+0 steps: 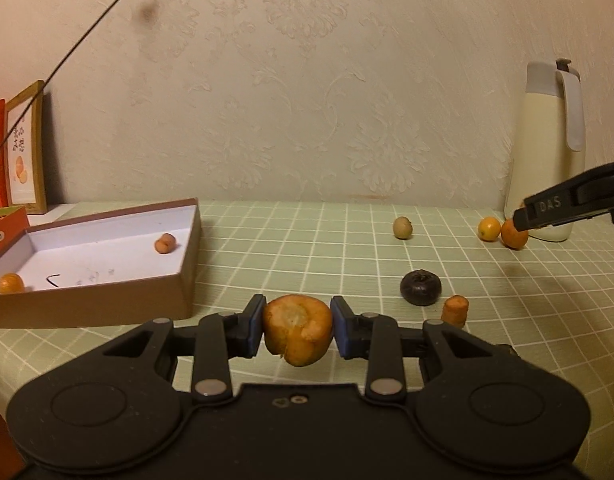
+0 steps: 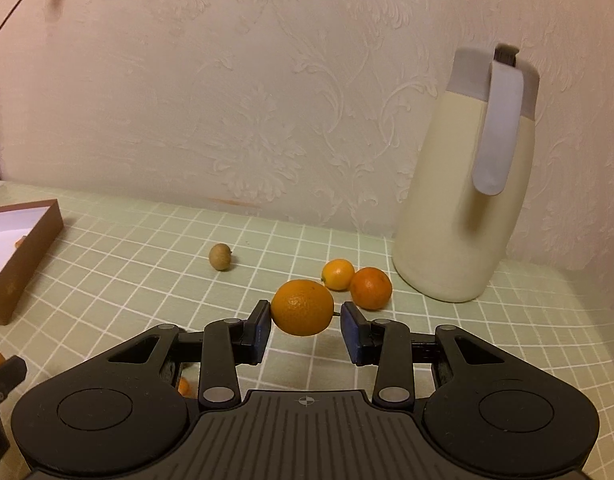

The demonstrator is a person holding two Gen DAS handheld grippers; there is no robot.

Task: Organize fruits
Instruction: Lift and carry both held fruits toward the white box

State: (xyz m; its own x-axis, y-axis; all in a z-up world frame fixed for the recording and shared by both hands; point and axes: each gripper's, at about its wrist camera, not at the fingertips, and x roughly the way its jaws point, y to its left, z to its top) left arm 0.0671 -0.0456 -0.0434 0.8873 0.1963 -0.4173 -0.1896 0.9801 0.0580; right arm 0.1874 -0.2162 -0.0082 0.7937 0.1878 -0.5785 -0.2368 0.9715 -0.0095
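Observation:
My left gripper [image 1: 297,326] is shut on a rough orange fruit piece [image 1: 297,330] and holds it above the green checked cloth, right of an open brown box [image 1: 107,280]. The box holds two small orange fruits [image 1: 165,243] [image 1: 11,283]. My right gripper [image 2: 306,322] stands open around an orange [image 2: 303,307]: the left pad touches it, the right pad stands a little apart. Behind it lie a small yellow fruit [image 2: 338,274] and a second orange [image 2: 371,288]. A tan round fruit [image 2: 220,257] lies further left.
A cream thermos jug [image 2: 463,200] stands by the wall at the right. A dark round fruit [image 1: 420,287] and a carrot-like stub [image 1: 455,310] lie on the cloth right of my left gripper. A framed card [image 1: 25,152] and orange boxes stand at far left.

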